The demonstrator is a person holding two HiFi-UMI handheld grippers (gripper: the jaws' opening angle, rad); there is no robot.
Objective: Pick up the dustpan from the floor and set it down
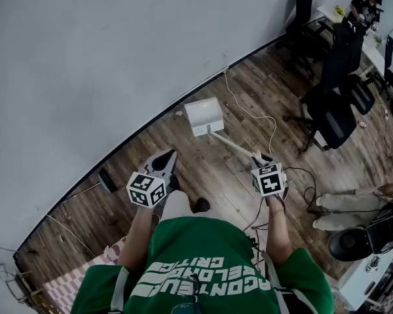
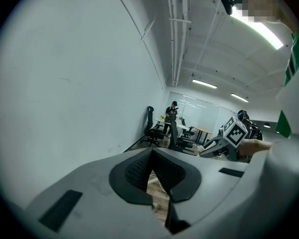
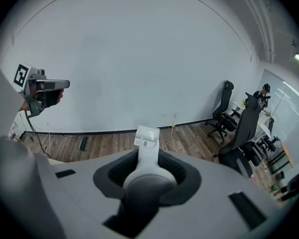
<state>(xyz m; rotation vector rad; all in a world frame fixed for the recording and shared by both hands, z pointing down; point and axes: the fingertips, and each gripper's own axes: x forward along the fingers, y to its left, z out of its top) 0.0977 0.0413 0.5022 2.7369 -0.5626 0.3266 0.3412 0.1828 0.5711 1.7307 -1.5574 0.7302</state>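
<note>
Underfoot, plank floor (image 1: 203, 169), white wall (image 1: 118, 57); right tool (image 1: 259, 157) tight on dustpan (image 1: 204, 116) (left tool (image 1: 168, 156) closed).

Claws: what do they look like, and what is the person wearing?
The left claw and right claw are pale grey shells with dark ribbed pads, each carrying a white cube printed with black square markers. The person wears a green short-sleeved T-shirt with white lettering.

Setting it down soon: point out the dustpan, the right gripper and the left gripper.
dustpan (image 1: 204, 115), head view, middle of the white pan.
right gripper (image 1: 258, 157), head view, between its fingertips.
left gripper (image 1: 170, 157), head view, between its fingertips.
</note>
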